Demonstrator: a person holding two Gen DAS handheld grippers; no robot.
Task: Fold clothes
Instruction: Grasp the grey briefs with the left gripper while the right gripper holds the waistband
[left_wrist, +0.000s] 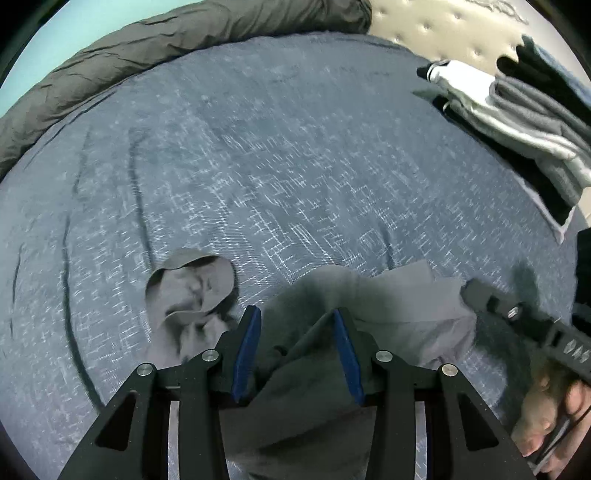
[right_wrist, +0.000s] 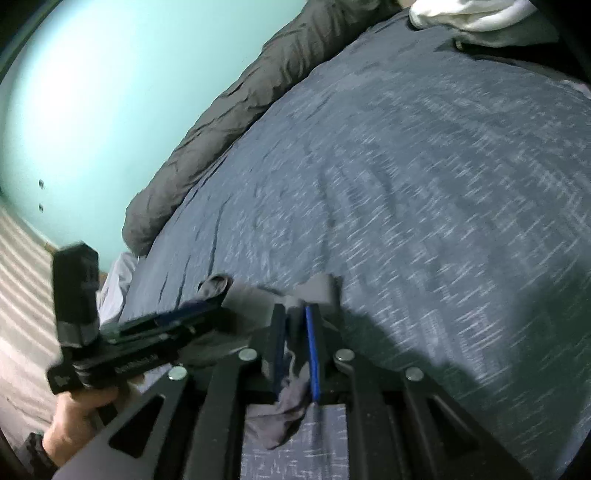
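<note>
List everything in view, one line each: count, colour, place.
Bedspread: one, blue-grey, under everything.
Quilt: one, dark grey, rolled along the far edge.
Grey garment: one, crumpled at the near edge.
Clothes pile: one, grey, white and black, far right.
Headboard: one, beige, tufted.
Wall: turquoise.
Left claw: black, blue pads, open over the garment.
Right claw: black, blue pads, pinching the garment.
Hand: holding the left claw.

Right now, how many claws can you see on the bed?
2. The left claw hangs open over the grey garment. The right claw pinches that garment's edge. None seems hidden.
</note>
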